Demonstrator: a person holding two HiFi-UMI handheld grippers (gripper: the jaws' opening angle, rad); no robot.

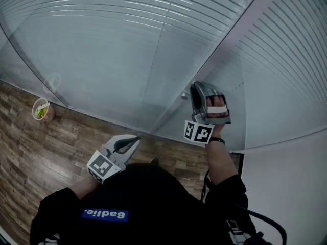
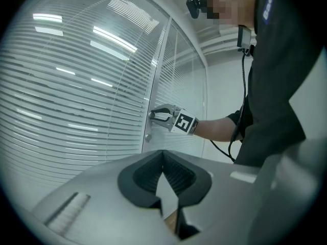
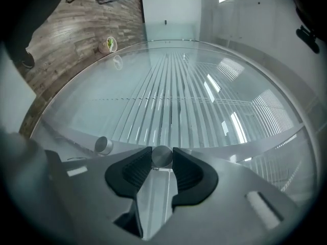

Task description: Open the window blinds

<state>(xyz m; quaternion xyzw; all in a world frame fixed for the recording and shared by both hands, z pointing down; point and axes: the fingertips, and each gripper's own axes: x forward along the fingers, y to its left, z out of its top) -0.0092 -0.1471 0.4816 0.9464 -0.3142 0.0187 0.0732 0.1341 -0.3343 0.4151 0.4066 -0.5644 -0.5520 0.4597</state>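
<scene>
White slatted blinds (image 1: 127, 45) hang behind the glass of a partition, slats running across (image 3: 173, 86). My right gripper (image 3: 162, 151) is up at the metal frame post (image 1: 240, 40), shut on a small round metal knob (image 3: 162, 158), one pad on each side of it. The left gripper view shows that gripper (image 2: 152, 115) against the post. My left gripper (image 1: 135, 139) hangs lower and nearer to me, pointing at the glass; its jaws (image 2: 163, 154) are shut with nothing between them.
A second round knob (image 3: 103, 145) sits on the same frame just beside the gripped one (image 1: 183, 96). A small cup (image 1: 42, 109) stands on the wood floor by the glass. A plain white wall (image 1: 286, 188) is at the right.
</scene>
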